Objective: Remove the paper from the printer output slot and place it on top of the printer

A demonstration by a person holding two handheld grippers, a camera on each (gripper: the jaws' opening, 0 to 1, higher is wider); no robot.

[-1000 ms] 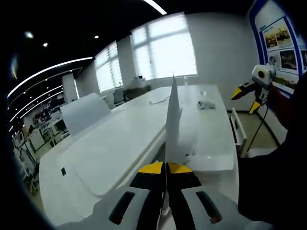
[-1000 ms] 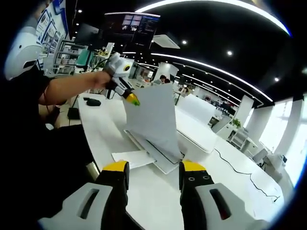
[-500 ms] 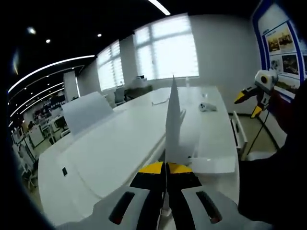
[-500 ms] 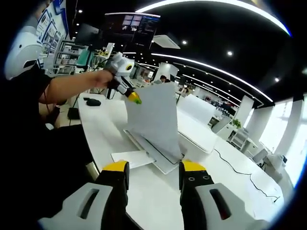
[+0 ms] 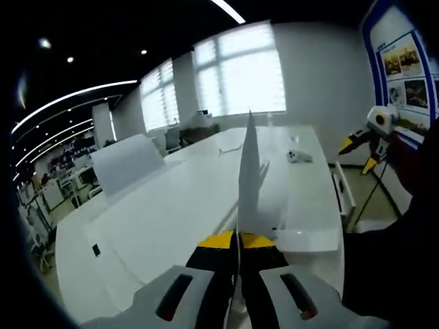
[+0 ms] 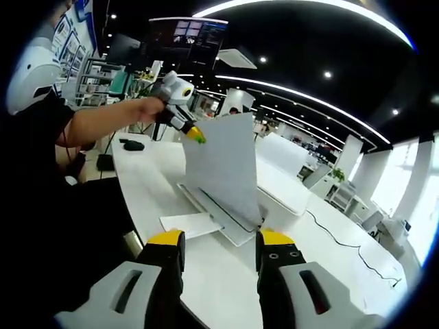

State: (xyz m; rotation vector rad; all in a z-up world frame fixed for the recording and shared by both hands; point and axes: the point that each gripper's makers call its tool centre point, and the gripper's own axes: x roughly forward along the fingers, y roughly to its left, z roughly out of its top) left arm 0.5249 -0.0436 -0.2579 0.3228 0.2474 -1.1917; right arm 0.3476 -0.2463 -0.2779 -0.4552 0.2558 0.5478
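Your left hand-held gripper [image 5: 237, 241] is pinched tight on the near edge of the sheet of paper [image 5: 248, 179], its yellow-tipped jaws pressed together with the sheet between them. In the left gripper view the paper stands edge-on, rising as a thin white blade straight ahead of the jaws. In the right gripper view the same sheet [image 6: 223, 168] shows broadside, held upright and slightly tilted above the white printer [image 6: 221, 223], with its lower edge down at the printer's top and the left hand-held gripper [image 6: 194, 134] clamping its upper left corner. A flat white output tray [image 6: 186, 223] sticks out from the printer toward you. The printer sits on the long white tabletop [image 6: 144, 185]. Your right hand-held gripper [image 6: 215, 241] has its jaws spread wide with nothing between them, hanging near the tabletop just in front of the printer; it also shows at the far right of the left gripper view [image 5: 360, 153].
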